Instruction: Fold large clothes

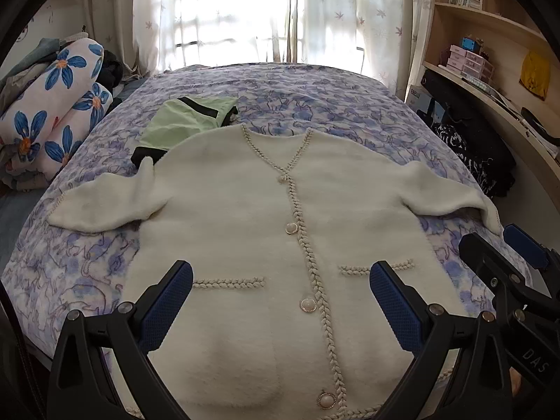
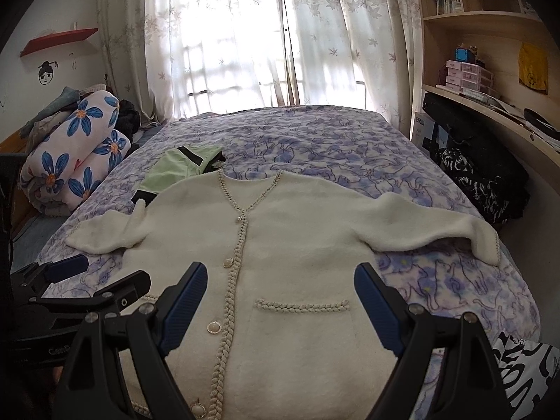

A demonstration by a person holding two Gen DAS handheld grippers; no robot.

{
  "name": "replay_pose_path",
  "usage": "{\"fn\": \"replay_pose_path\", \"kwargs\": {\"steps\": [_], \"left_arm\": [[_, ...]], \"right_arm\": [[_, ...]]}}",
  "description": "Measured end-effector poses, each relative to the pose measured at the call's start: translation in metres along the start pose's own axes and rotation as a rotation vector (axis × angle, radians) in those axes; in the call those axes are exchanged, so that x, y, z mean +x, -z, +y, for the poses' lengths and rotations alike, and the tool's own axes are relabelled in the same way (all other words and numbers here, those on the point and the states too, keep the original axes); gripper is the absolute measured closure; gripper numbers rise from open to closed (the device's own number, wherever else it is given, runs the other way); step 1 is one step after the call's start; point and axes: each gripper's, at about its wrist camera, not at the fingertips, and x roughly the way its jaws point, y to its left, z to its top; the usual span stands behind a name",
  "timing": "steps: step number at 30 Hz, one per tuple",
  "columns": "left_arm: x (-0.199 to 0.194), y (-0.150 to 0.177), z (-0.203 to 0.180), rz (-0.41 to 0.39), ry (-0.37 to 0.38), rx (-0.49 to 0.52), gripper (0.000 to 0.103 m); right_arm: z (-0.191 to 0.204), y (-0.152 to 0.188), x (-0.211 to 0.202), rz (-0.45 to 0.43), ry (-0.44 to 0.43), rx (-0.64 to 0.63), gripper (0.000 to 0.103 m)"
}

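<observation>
A white cardigan (image 1: 245,231) is lying spread flat, front up and buttoned, on the bed (image 1: 315,105), which is wearing a purple-and-blue patterned cover. Both sleeves are reaching outward; the sleeve on the viewer's left (image 1: 105,203) is folding back on itself near the shoulder, and the other sleeve (image 2: 437,227) is bending down at the cuff. Braided trim is running along the neckline, placket and two pocket openings.

The left gripper (image 1: 280,301) is hovering above the lower front of the cardigan with its blue-padded fingers (image 1: 168,301) standing wide apart, gripping nothing. The right gripper (image 2: 280,311) is hovering likewise over the pocket area, fingers (image 2: 378,311) spread wide, gripping nothing. Each gripper is showing at the edge of the other's view.

A light green garment with black bands (image 1: 185,122) is lying beyond the cardigan, its near edge tucked just under the cardigan's shoulder. A rolled floral quilt (image 2: 73,154) is resting beside the bed. Curtains (image 2: 227,35) are hanging at the bright window behind.
</observation>
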Motion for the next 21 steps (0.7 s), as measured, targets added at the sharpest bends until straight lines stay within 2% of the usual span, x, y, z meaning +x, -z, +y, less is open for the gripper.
{"fn": "replay_pose_path", "kwargs": {"steps": [11, 21], "left_arm": [[-0.003, -0.007, -0.008, -0.012, 0.005, 0.02, 0.003], [0.003, -0.038, -0.026, -0.014, 0.021, 0.063, 0.003]], "right_arm": [[-0.001, -0.01, -0.006, -0.018, -0.001, -0.037, 0.016], [-0.024, -0.033, -0.003, -0.006, -0.031, -0.017, 0.016]]}}
